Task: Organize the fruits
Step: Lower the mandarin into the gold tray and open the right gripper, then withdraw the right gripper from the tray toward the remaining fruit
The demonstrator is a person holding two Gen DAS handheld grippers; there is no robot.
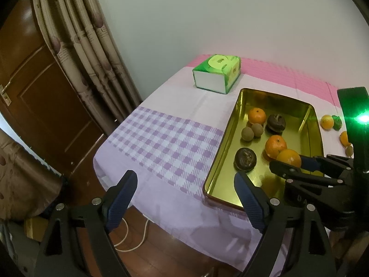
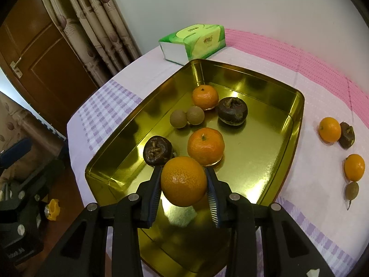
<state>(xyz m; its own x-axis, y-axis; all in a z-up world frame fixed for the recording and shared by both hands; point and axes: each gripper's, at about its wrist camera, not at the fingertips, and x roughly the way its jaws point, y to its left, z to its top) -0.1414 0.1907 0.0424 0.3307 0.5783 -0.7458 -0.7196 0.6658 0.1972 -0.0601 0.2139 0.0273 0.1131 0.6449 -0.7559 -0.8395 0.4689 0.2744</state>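
Gripping an orange [image 2: 183,181] over the gold tray [image 2: 297,124], right hand-held gripper [image 2: 184,182], left hand-held gripper [image 1: 185,198] spread wide, empty

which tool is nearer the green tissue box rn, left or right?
Right, by a modest margin. The right tool, shut on an orange, hangs over the gold tray, which the tissue box lies just beyond. The left tool is open near the table's edge.
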